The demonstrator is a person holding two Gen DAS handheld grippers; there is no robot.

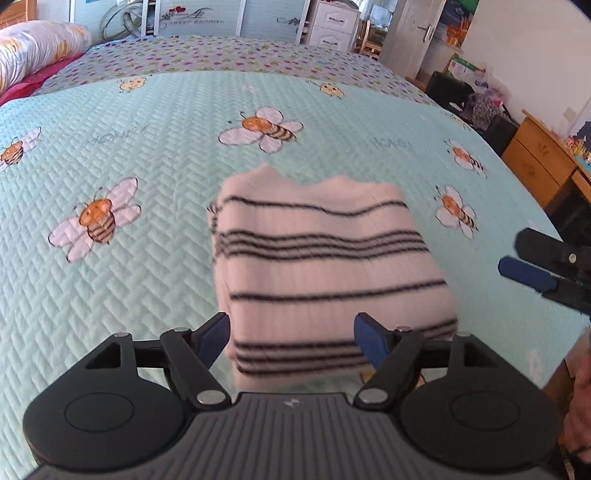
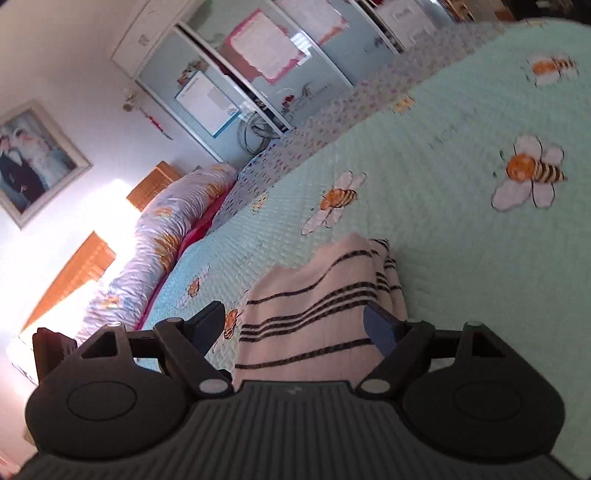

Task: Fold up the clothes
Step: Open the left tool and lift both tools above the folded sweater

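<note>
A folded white garment with thin black stripes (image 1: pixel 325 269) lies on the pale green bee-print bedspread (image 1: pixel 147 184). My left gripper (image 1: pixel 291 341) hovers open at its near edge, blue fingers either side of the fabric without gripping it. My right gripper (image 2: pixel 295 326) is open too, tilted, looking along the same striped garment (image 2: pixel 317 306) from the side. In the left wrist view the right gripper (image 1: pixel 524 258) shows at the right edge, beside the garment, with blue pad and black finger apart.
A floral pillow (image 2: pixel 162 243) lies at the head of the bed. Wardrobes (image 1: pixel 229 18) stand beyond the far edge. A wooden desk (image 1: pixel 543 158) and dark clutter sit off the bed's right side. A hand (image 1: pixel 580 413) shows at lower right.
</note>
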